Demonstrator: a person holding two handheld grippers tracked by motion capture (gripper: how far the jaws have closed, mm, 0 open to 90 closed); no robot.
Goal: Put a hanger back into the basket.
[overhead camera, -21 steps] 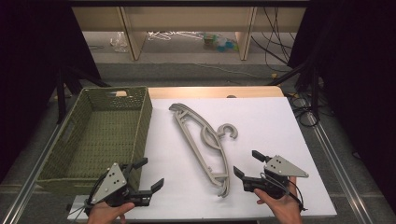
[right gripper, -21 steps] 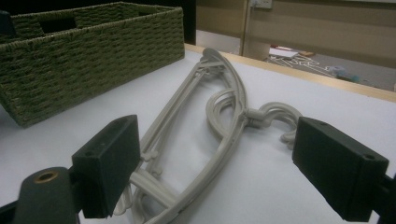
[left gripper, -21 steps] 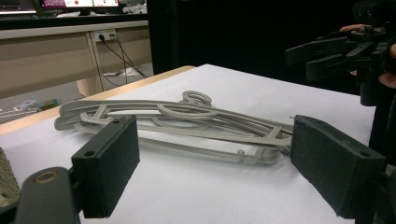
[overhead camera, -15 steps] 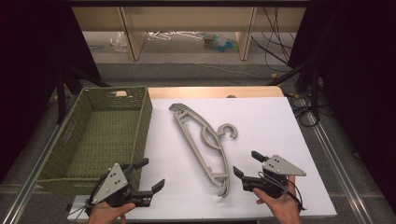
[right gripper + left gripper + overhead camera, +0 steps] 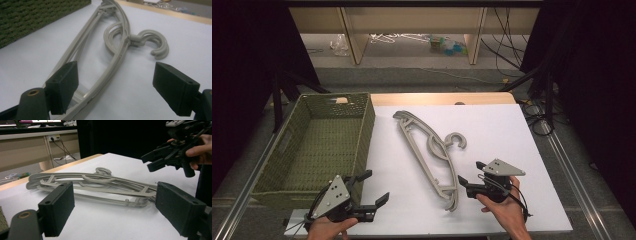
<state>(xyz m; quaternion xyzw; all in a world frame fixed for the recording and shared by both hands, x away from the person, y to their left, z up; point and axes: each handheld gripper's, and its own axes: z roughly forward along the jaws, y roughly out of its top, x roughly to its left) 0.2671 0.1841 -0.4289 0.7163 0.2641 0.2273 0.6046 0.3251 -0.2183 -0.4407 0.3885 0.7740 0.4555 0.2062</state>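
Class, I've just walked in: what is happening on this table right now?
A person holds a gripper in each hand at a white table. A grey hanger lies flat on it, beside a green basket. The right gripper sits open next to the hanger's near end, not touching it. The left gripper waits open by the basket's near corner.

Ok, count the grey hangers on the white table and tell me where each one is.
1, as far as I can tell: a grey hanger lies flat mid-table, right of the green basket, its near end by the open right gripper. Its doubled bars might be a second hanger stacked beneath.
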